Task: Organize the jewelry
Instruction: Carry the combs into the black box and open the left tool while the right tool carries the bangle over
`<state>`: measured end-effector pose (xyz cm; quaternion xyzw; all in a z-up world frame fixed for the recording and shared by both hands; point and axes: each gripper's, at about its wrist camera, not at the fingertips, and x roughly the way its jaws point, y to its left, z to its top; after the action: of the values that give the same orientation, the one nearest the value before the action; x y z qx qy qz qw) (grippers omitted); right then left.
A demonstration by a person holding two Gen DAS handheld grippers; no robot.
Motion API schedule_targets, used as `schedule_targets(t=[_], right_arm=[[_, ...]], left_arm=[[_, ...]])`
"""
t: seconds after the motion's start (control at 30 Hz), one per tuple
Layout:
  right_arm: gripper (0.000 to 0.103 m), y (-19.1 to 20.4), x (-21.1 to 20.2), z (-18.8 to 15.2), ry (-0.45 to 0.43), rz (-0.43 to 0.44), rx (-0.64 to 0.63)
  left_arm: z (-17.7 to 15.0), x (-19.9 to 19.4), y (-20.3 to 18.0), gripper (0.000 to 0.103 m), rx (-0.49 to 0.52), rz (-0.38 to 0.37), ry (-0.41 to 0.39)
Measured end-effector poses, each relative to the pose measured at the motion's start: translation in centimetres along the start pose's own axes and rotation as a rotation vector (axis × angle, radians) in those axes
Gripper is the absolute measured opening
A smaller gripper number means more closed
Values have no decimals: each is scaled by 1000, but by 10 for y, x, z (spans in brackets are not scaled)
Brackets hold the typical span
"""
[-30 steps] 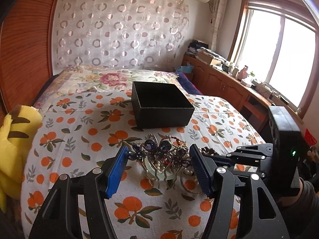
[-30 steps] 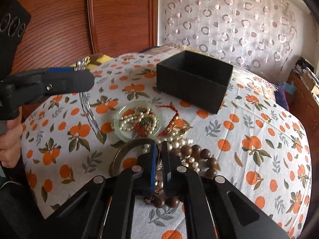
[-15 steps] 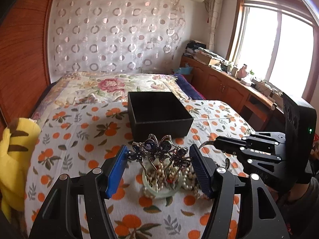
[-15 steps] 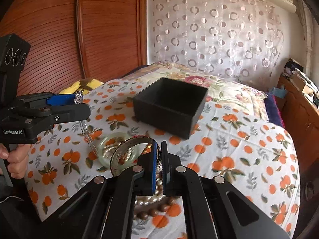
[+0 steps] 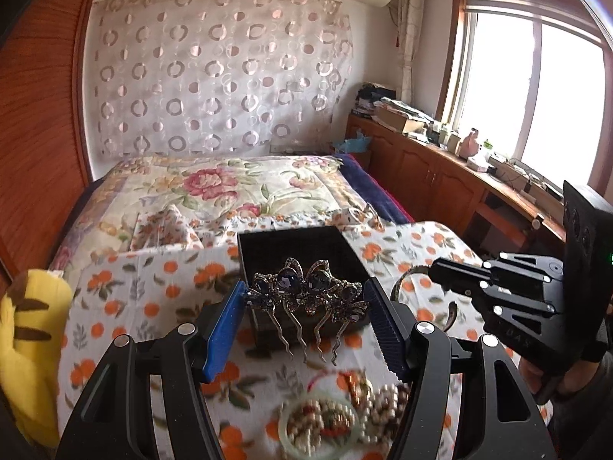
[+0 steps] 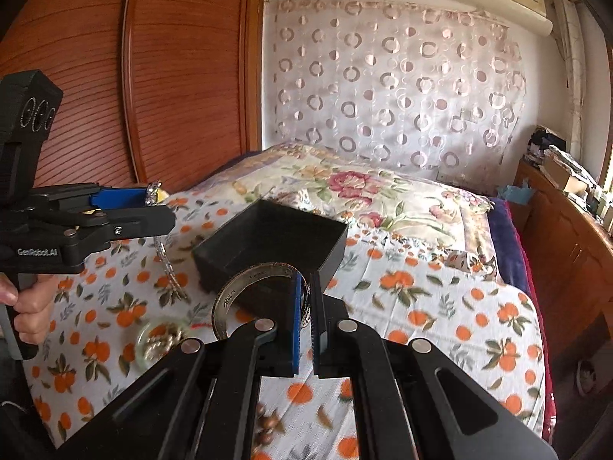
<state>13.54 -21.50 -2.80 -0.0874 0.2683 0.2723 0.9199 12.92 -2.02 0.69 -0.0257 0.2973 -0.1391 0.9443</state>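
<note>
My left gripper [image 5: 306,303] is shut on a jewelled hair comb [image 5: 306,291] with dark blue stones and wavy prongs, held in the air in front of the black open box [image 5: 268,241]. My right gripper [image 6: 304,306] is shut on a silver bangle [image 6: 237,287], held above the bed just before the same black box [image 6: 268,237]. The left gripper and comb also show in the right wrist view [image 6: 153,191]. A pale green bangle with pearls and beads [image 5: 322,421] lies on the orange-print sheet below.
A yellow plush toy [image 5: 27,345] lies at the bed's left edge. A wooden wardrobe [image 6: 115,76] stands on the left and a wooden cabinet with clutter [image 5: 440,161] on the right under the window. A floral quilt [image 5: 214,188] lies behind the box.
Both grippers have lifted off the jewelry pile and moved toward the black box, the left carrying the hair comb and the right carrying the silver bangle.
</note>
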Motion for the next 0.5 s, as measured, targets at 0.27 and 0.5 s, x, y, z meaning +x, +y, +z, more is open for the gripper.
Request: schedule_targets(t=[0.27, 0.5], right_arm=[[5, -18, 17, 22, -34, 3, 13], [5, -24, 37, 27, -19, 22, 16]], left_arm=[[25, 36, 9, 61, -7, 13, 29], [26, 68, 12, 61, -8, 21, 83]])
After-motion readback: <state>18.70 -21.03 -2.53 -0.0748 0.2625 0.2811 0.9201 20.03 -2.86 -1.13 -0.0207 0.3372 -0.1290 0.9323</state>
